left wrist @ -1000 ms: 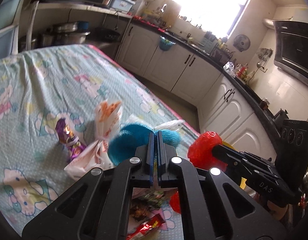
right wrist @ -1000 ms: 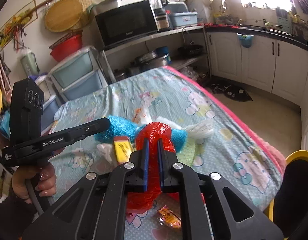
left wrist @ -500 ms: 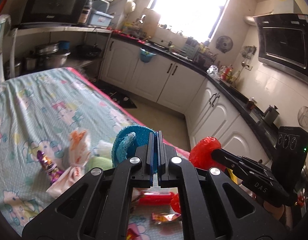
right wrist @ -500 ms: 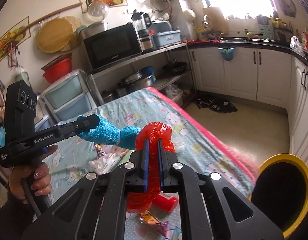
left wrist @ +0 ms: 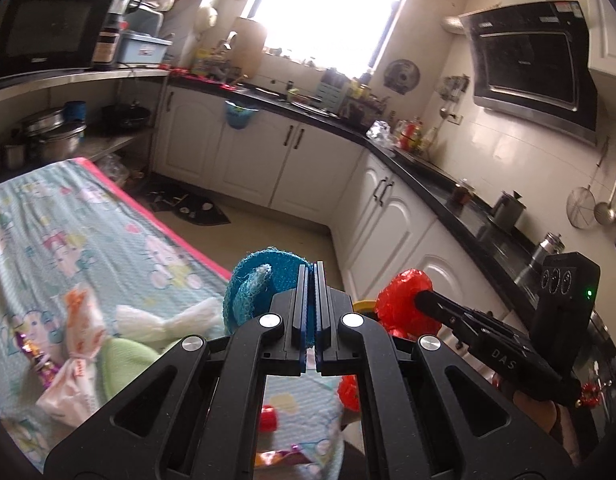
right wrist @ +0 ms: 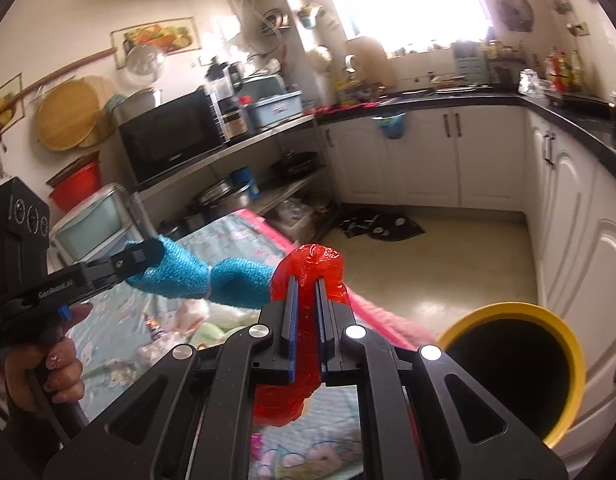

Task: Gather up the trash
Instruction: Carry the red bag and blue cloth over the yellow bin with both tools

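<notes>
Progress: your left gripper clamps crumpled blue mesh cloth | right gripper clamps red plastic wad | yellow-rimmed black bin awaits | wrappers litter tablecloth's pink-trimmed edge.

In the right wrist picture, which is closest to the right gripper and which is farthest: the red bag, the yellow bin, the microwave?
1. The red bag, pinched right between the right gripper fingers.
2. The yellow bin, just off to the right and below.
3. The microwave, far off on the shelf at upper left.
</notes>
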`<state>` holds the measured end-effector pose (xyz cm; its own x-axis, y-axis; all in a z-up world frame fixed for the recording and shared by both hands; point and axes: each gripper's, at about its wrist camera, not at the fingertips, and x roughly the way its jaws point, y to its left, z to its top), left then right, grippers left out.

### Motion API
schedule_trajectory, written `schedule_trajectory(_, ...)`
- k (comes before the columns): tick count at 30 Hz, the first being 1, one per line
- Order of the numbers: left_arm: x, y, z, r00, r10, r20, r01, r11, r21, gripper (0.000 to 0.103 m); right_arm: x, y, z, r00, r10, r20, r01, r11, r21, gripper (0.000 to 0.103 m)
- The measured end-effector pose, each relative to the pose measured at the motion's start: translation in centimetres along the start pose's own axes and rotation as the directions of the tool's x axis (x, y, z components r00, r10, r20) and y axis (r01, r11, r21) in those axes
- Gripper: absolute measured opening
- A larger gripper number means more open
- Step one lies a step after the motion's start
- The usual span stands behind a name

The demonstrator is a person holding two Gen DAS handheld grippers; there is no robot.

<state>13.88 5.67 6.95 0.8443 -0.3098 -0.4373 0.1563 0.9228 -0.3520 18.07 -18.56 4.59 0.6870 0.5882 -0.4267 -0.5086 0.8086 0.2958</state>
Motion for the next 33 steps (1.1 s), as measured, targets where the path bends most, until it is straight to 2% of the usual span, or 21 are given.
schedule_trajectory(11, 3.4, -4.4, -0.5, 0.996, -0.084, -0.038, 0.086, 0.995, 0.055, 0.0, -2.9, -5.7, 0.1, 0.988, -0.148, 0.051, 0.142, 0.984, 0.104, 0.008)
schedule_trajectory(18, 5.5, -6.8, -1.5, 0.989, -0.125, -0.079, 0.131, 0.988, 0.078, 0.0, -4.7, -9.0, -0.9, 0.957, -0.281, 0.066, 0.27, 0.952, 0.145, 0.008)
schedule_trajectory(33, 11.4, -11.0, -5.1, 0.959, -0.184, -0.217, 0.209, 0.973, 0.099, 0.0, -5.0, -14.3, -3.1, 0.901, -0.432, 0.035, 0.419, 0.889, 0.184, 0.008)
